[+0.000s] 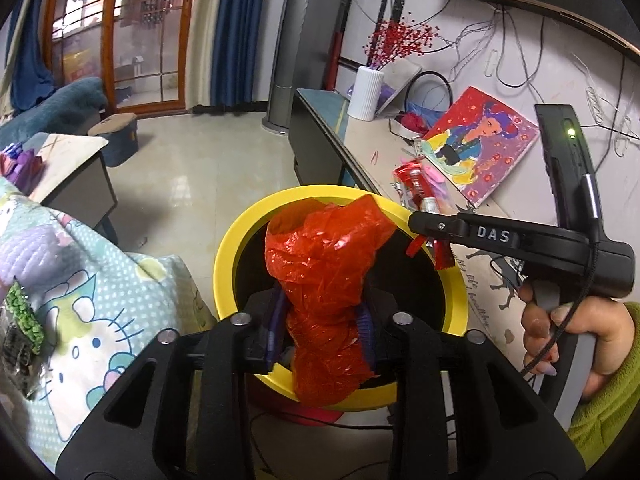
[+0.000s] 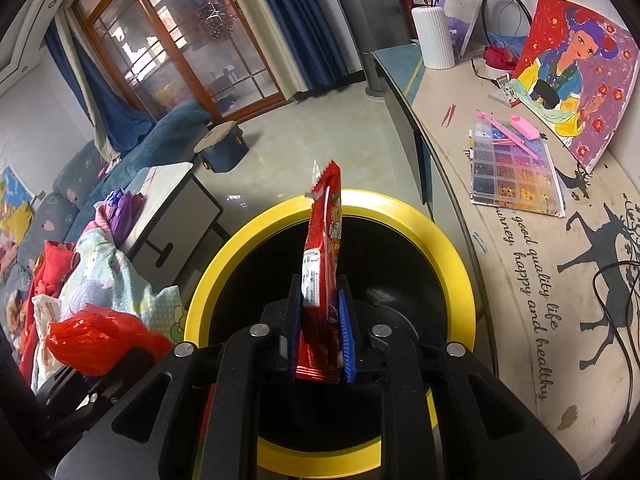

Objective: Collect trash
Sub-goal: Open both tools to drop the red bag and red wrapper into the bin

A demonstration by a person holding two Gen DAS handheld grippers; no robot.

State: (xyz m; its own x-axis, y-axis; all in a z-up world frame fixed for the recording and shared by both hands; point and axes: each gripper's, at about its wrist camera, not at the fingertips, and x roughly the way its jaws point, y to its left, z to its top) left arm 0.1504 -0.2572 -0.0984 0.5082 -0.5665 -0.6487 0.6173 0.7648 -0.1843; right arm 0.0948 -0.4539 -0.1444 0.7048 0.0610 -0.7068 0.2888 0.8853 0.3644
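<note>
A yellow-rimmed trash bin (image 1: 236, 236) with a black inside stands on the floor beside the table; it also shows in the right wrist view (image 2: 452, 248). My left gripper (image 1: 322, 312) is shut on a crumpled red plastic bag (image 1: 324, 256) and holds it over the bin's opening. My right gripper (image 2: 320, 320) is shut on a flat red snack wrapper (image 2: 322, 248), held upright over the bin. In the left wrist view the right gripper (image 1: 424, 226) reaches in from the right with the wrapper (image 1: 416, 184) at its tip. The red bag shows at lower left in the right wrist view (image 2: 96, 340).
A table (image 2: 520, 248) to the right carries a white vase (image 1: 365, 94), a colourful painting (image 1: 480, 144) and a bead organiser (image 2: 516, 168). A Hello Kitty blanket (image 1: 80, 280) lies at left, with a dark snack packet (image 1: 20, 332) on it. A low side table (image 2: 172, 208) stands behind.
</note>
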